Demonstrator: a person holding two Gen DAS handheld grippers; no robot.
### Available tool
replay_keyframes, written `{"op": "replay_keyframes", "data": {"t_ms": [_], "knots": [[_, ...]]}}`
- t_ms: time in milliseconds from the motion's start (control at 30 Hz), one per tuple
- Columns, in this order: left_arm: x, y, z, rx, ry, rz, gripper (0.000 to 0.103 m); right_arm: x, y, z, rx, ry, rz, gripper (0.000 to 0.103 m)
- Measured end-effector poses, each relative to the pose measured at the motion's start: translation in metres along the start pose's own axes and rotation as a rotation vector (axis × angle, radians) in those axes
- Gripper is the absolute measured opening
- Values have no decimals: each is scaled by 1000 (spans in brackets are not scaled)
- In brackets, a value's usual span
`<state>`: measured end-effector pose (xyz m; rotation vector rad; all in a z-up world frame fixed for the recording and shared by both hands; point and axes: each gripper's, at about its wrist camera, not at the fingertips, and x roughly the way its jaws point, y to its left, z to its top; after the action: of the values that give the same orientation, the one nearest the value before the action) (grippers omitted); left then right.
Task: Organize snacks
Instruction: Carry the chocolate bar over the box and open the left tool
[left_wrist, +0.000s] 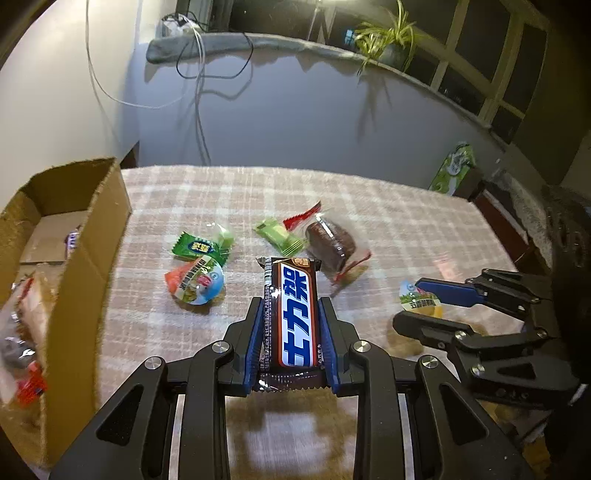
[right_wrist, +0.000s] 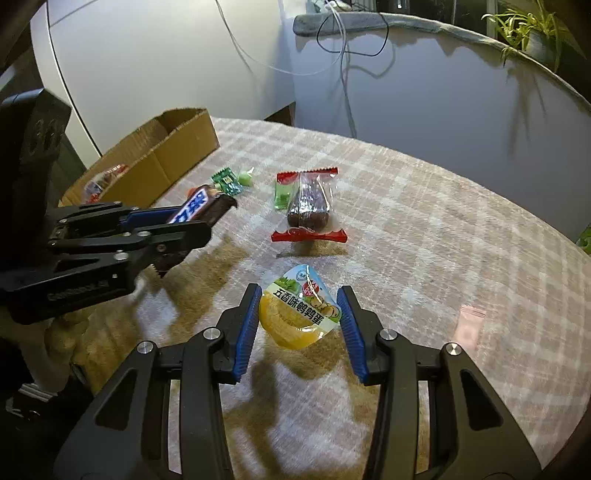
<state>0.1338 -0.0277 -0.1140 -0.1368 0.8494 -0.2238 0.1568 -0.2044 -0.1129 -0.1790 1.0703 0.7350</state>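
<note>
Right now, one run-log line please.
left gripper: holds chocolate bar | right gripper: holds yellow snack cup | cardboard box: partly filled

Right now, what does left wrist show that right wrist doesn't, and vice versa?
Left wrist only: an orange cup snack lying by the green candy, and a green pack past the table's far edge.
Right wrist only: the right gripper head-on, its pads on a yellow egg pack.
Both: the left gripper clamping the chocolate bar, the cardboard box, the brown cake.

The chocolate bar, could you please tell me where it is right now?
The chocolate bar is clamped lengthwise in the left gripper, above the checked tablecloth, right of the cardboard box.
</note>
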Motion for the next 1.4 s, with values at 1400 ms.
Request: {"op": "replay_keyframes", "data": {"t_ms": [1400], "knots": [[-102,157,16,-134,-200,209,27,47,165,143,-204,-93,177,44]]}}
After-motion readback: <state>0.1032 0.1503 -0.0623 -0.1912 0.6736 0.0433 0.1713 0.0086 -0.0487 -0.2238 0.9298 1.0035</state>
